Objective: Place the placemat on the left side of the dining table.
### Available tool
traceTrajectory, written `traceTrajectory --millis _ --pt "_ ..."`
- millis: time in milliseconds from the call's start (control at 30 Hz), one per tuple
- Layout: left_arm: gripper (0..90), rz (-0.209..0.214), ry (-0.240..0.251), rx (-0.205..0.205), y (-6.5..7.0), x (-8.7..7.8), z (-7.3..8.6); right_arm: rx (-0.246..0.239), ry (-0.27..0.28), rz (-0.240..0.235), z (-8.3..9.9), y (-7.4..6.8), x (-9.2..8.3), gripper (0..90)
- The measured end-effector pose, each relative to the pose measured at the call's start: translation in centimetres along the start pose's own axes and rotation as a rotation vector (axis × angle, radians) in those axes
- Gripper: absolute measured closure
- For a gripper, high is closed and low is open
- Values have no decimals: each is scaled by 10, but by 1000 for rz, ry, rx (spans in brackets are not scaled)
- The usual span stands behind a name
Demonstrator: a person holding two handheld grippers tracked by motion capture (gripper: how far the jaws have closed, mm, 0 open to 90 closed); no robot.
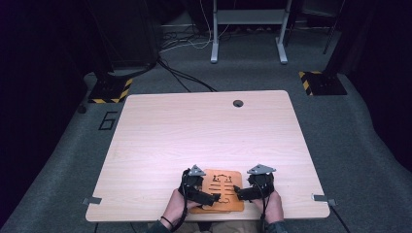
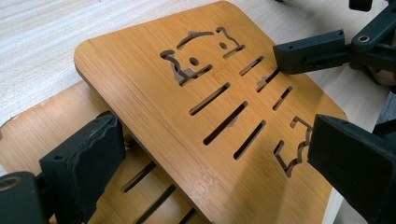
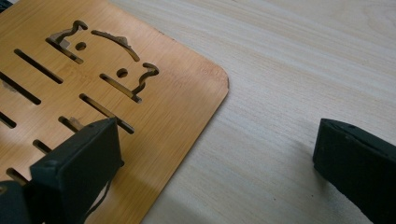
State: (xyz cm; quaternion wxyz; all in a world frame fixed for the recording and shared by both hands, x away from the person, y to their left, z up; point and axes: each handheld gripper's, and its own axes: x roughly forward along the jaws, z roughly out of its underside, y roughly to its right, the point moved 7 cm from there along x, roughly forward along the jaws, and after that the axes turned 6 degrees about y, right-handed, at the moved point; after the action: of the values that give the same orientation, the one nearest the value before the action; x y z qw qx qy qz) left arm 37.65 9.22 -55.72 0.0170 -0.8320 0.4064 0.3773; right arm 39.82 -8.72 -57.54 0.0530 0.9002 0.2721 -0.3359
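At the near edge of the pale wood-grain table (image 1: 194, 131), two flat orange-brown bamboo boards with cut-out slots and a cat-like outline lie stacked, the upper bamboo board (image 2: 187, 126) skewed over the lower bamboo board (image 2: 42, 135), whose slotted face sticks out beneath it in the left gripper view. The left gripper (image 1: 206, 196) comes in from the person's left hand (image 1: 176, 206) with its black jaws spread wide, one down over the lower board and the other beyond the upper board's far edge. The right gripper (image 1: 238, 191), held by the right hand (image 1: 273, 206), also stands wide open: one jaw hangs over the slotted upper board, the other over bare tabletop beside the board's rounded corner, holding nothing.
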Motion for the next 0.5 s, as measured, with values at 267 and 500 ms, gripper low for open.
traceTrajectory --millis 267,500 --pt "39 22 12 -13 4 -6 -6 11 6 -2 0 2 -1 3" --pt "46 40 27 -34 7 -10 -14 32 16 -5 0 4 -2 5"
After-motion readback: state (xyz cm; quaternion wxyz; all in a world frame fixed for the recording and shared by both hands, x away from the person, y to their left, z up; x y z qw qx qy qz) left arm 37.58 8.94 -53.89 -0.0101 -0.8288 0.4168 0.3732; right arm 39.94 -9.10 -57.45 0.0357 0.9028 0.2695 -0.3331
